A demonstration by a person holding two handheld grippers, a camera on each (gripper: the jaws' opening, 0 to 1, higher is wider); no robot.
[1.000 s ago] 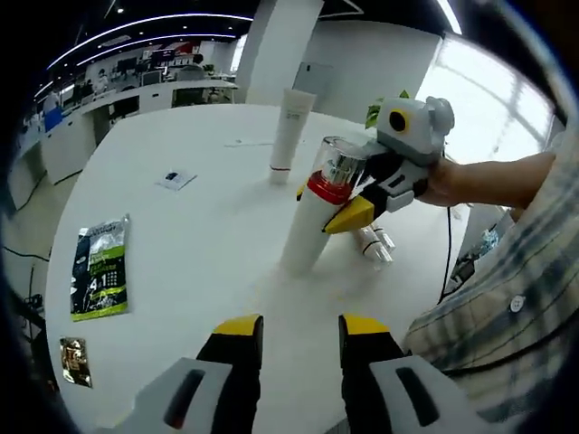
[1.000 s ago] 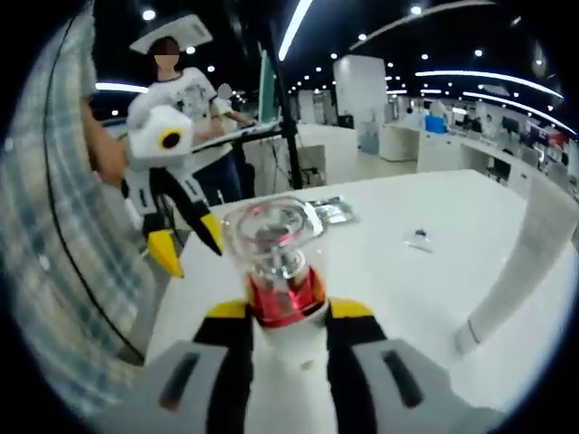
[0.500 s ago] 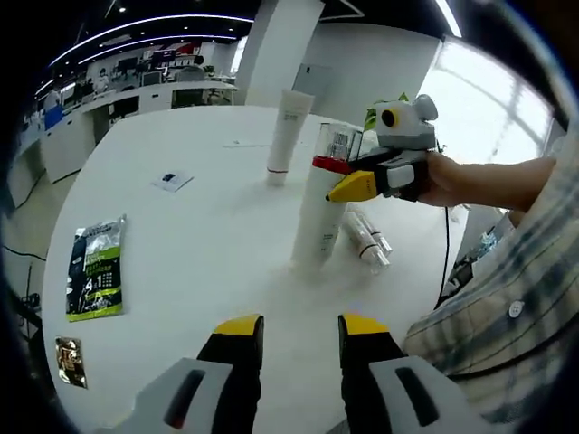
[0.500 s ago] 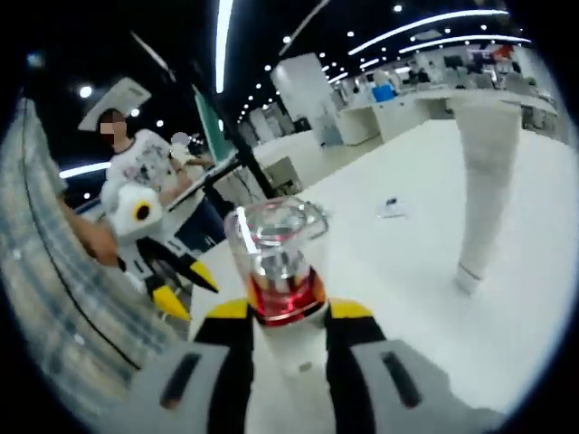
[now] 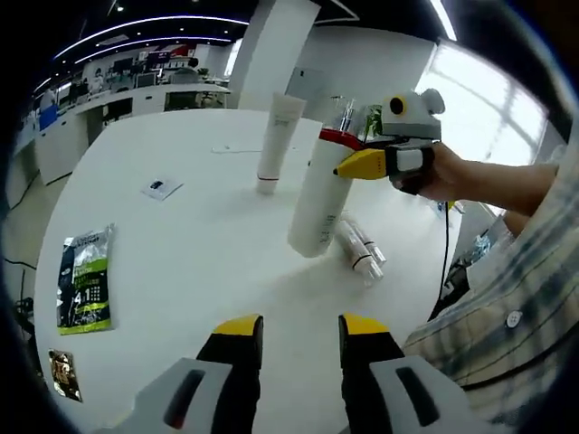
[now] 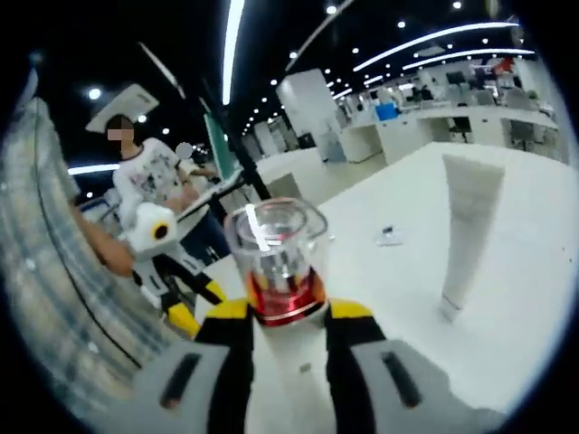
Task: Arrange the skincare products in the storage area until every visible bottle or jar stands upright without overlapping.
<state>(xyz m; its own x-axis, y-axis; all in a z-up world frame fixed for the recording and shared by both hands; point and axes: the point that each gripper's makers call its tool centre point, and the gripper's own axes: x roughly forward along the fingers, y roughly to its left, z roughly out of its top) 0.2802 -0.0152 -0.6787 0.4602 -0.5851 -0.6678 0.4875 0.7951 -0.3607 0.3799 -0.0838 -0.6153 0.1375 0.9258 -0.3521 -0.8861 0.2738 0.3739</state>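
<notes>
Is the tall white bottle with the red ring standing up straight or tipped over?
Nearly upright, leaning slightly. The white bottle stands tall with its base low by the table, and the right gripper grips its red collar.

Big open-plan office: round white table (image 5: 208,271), thick white pillar (image 5: 267,45), rows of desks (image 5: 109,95) behind, bright window (image 5: 484,113), ceiling light strips (image 6: 231,36) overhead.

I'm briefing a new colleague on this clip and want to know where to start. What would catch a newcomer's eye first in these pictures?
First, the tall white bottle with a red collar and clear cap, near the round table's middle, gripped just under the collar by the right gripper. Behind it a white tube stands upright on its cap, and two small bottles lie flat beside the tall bottle's base. The left gripper hangs open over bare tabletop.
</notes>
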